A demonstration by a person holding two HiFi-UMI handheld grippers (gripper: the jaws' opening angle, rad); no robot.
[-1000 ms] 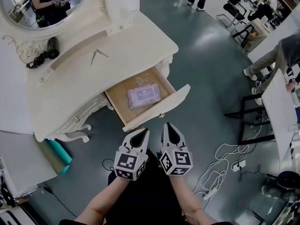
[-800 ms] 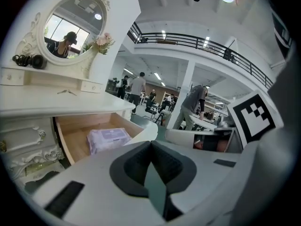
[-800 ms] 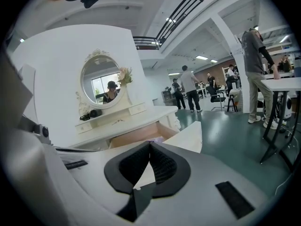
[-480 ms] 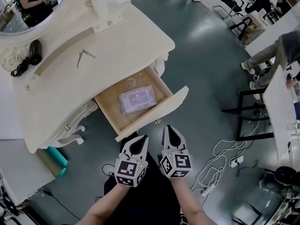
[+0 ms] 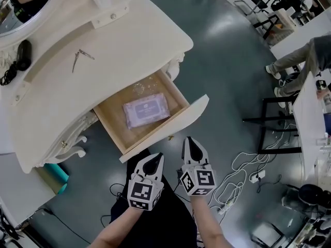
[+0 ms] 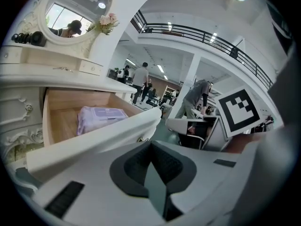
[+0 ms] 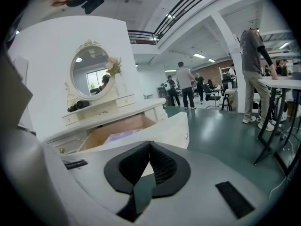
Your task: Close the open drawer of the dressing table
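The cream dressing table (image 5: pixel 103 50) fills the upper left of the head view. Its drawer (image 5: pixel 170 123) is pulled far out, and a purple wipes packet (image 5: pixel 146 110) lies on the wooden bottom. My left gripper (image 5: pixel 156 158) is shut and empty, its tips just short of the drawer front's lower edge. My right gripper (image 5: pixel 189 140) is also shut and empty, close below the drawer front's right half. In the left gripper view the drawer front (image 6: pixel 103 133) runs just beyond the left gripper (image 6: pixel 151 142), with the packet (image 6: pixel 101 117) behind it. The right gripper (image 7: pixel 150 143) points at the drawer front (image 7: pixel 164 126).
A black hair dryer (image 5: pixel 20 53) and a small metal tool (image 5: pixel 80 56) lie on the tabletop. A teal roll (image 5: pixel 54 172) lies by the table's leg. White cables and a power strip (image 5: pixel 232 185) trail on the floor at right, near a black-legged table (image 5: pixel 274 123) and a person (image 5: pixel 305 56).
The head view has drifted, so the table sits further left and the drawer shows more fully. Both grippers stay shut just before the drawer front. The drawer is equally far out.
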